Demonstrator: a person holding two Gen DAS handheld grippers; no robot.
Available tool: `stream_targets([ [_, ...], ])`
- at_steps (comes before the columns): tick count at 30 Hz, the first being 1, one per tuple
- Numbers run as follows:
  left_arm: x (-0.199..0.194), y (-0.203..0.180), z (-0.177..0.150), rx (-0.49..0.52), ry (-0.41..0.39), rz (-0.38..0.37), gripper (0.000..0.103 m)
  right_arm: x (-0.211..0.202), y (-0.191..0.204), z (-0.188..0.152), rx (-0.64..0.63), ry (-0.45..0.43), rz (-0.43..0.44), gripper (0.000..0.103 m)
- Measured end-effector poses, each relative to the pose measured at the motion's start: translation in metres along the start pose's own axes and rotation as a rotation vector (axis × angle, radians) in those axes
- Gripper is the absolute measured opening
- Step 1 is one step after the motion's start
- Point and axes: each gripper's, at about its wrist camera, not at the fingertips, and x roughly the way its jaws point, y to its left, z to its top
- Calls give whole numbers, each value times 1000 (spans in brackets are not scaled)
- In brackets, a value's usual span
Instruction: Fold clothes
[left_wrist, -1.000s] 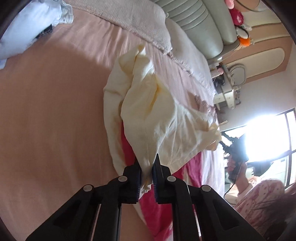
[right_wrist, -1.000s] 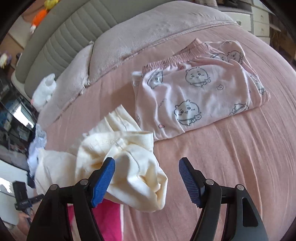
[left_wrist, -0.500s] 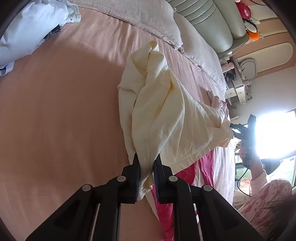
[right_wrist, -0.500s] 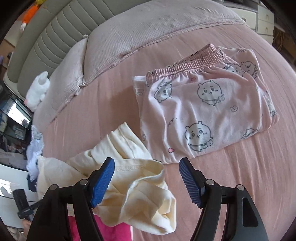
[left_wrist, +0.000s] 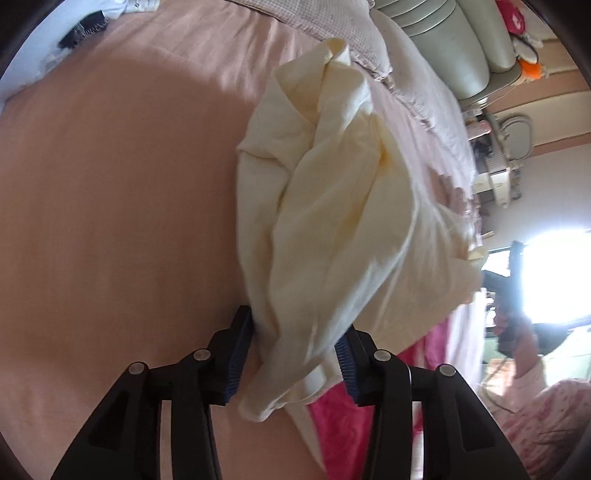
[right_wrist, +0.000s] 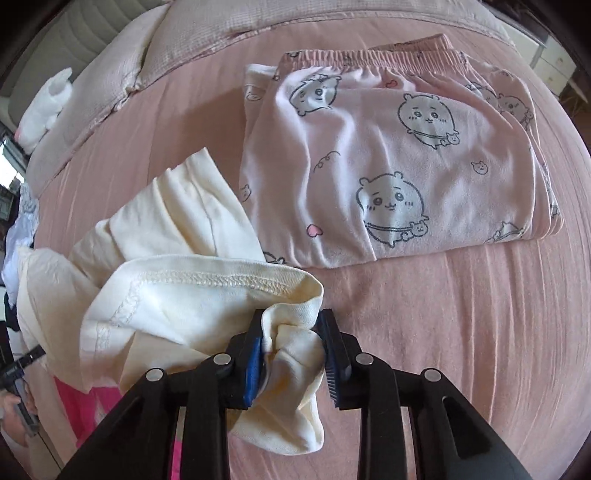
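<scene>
A crumpled cream garment (left_wrist: 343, 206) lies bunched on the pink bed sheet (left_wrist: 110, 221). My left gripper (left_wrist: 291, 354) has its jaws parted; the garment's edge hangs loosely between the blue pads. In the right wrist view the same cream garment (right_wrist: 177, 295) fills the lower left. My right gripper (right_wrist: 291, 354) is closed on a bunched hem of it. A folded pink pyjama piece with bear prints (right_wrist: 399, 158) lies flat on the sheet beyond the right gripper.
A bright pink cloth (left_wrist: 369, 410) lies under the cream garment. Pillows (right_wrist: 207, 40) and a grey headboard (left_wrist: 454, 40) line the far side. White clothes (right_wrist: 44, 107) lie by the pillow. A person (left_wrist: 546, 417) stands beside the bed.
My left gripper has opened and let its pinch on the cream garment go slack. My right gripper has moved left onto the garment and closed on its hem.
</scene>
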Motion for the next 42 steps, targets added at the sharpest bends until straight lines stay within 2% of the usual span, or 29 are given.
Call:
stream_targets([
  [1, -7, -1, 3, -42, -17, -57, 13, -5, 4, 1, -18, -6, 33, 9],
  [2, -16, -5, 6, -57, -42, -102, 13, -10, 9, 2, -36, -12, 71, 9],
  [3, -25, -9, 9, -72, -67, -148, 12, -21, 16, 7, -62, -55, 55, 9],
  [6, -49, -28, 26, -88, -123, -258, 11, -60, 38, 27, -143, -205, -27, 8],
  [8, -61, -37, 41, -91, -124, -291, 11, -86, 54, 41, -210, -305, -95, 8],
  [10, -65, -48, 51, -26, -59, -219, 11, -106, 75, 54, -298, -393, -175, 8],
  [12, -67, -46, 47, -21, -27, -151, 11, -119, 96, 60, -368, -443, -209, 8],
  [14, -68, -34, 39, -45, -2, -91, 11, -132, 108, 52, -400, -489, -209, 7],
  [16, -65, -17, 29, -73, 23, -75, 11, -137, 115, 50, -392, -516, -161, 8],
  [18, -59, -4, 20, -79, 47, -79, 12, -141, 116, 39, -372, -518, -97, 8],
  [21, -43, 4, 15, -79, 94, -72, 14, -136, 108, 19, -356, -502, -85, 8],
  [23, -35, 6, 12, -77, 115, -69, 25, -127, 100, 7, -352, -465, -87, 8],
  [25, -31, 9, 10, -80, 121, -87, 53, -109, 87, 2, -318, -403, -64, 10],
  [27, -31, 11, 9, -102, 117, -192, 60, -92, 71, -1, -252, -341, -47, 14],
  [28, -31, 13, 9, -124, 105, -221, 64, -83, 63, 0, -211, -312, -23, 20],
  [29, -35, 13, 9, -127, 82, -241, 64, -73, 56, 1, -170, -283, -7, 25],
  [30, -38, 13, 10, -130, 58, -261, 65, -62, 51, 0, -138, -249, -1, 37],
  [31, -41, 13, 10, -133, 34, -281, 65, -50, 48, 0, -122, -217, 6, 45],
  [33, -47, 9, 11, -113, 27, -338, 65, -33, 46, -3, -103, -170, 27, 45],
  [35, -55, 2, 9, -90, 36, -361, 65, -29, 46, -6, -84, -152, 67, 35],
  [36, -58, -1, 7, -78, 41, -373, 65, -30, 46, -8, -74, -153, 102, 18],
  [37, -62, -4, 6, -66, 46, -385, 65, -32, 46, -9, -68, -155, 115, 16],
  [39, -60, -11, 4, -31, 45, -329, 65, -34, 47, -9, -72, -167, 122, 12],
  [41, -43, -18, 8, -6, 57, -246, 62, -33, 49, -10, -83, -162, 115, 11],
  [42, -35, -19, 9, 1, 66, -228, 44, -33, 50, -10, -89, -159, 110, 11],
])
